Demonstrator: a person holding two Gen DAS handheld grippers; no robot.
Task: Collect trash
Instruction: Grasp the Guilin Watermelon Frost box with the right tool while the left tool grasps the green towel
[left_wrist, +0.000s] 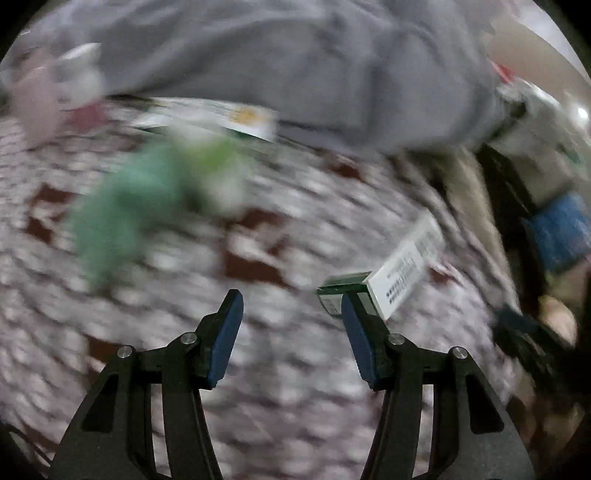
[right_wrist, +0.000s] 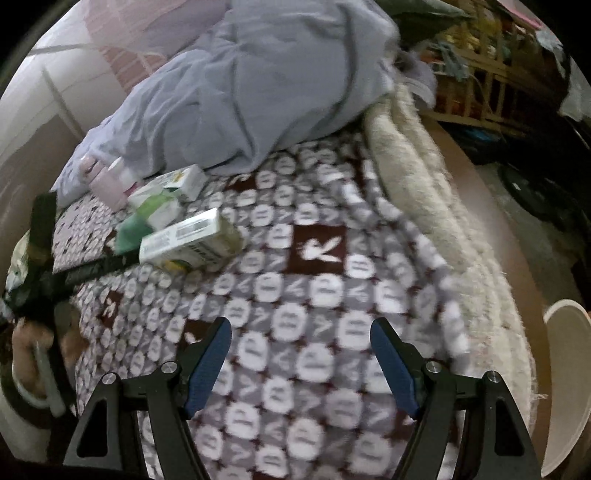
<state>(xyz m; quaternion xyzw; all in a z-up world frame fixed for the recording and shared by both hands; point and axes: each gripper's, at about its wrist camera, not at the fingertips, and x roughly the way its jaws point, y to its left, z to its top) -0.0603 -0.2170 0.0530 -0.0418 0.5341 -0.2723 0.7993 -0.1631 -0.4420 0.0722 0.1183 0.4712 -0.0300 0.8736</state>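
Observation:
Trash lies on a patterned bedspread (right_wrist: 317, 280). In the left wrist view my left gripper (left_wrist: 291, 314) is open and empty; a white carton box (left_wrist: 402, 269) lies just beyond its right finger (left_wrist: 356, 332), touching or nearly so. A blurred green wrapper (left_wrist: 122, 206) and another carton (left_wrist: 221, 118) lie further off to the left. In the right wrist view my right gripper (right_wrist: 301, 339) is open and empty above the bedspread. The left gripper's body (right_wrist: 74, 273) reaches toward the white carton box (right_wrist: 184, 236). Behind it lie a green wrapper (right_wrist: 133, 225), other cartons (right_wrist: 177, 181) and pink bottles (right_wrist: 107, 184).
A grey blanket (right_wrist: 266, 85) is heaped at the back of the bed. A cream fleece edge (right_wrist: 424, 192) runs down the right side. A pale bin rim (right_wrist: 569, 376) stands at the right below the bed. Cluttered shelves (right_wrist: 487, 74) are beyond.

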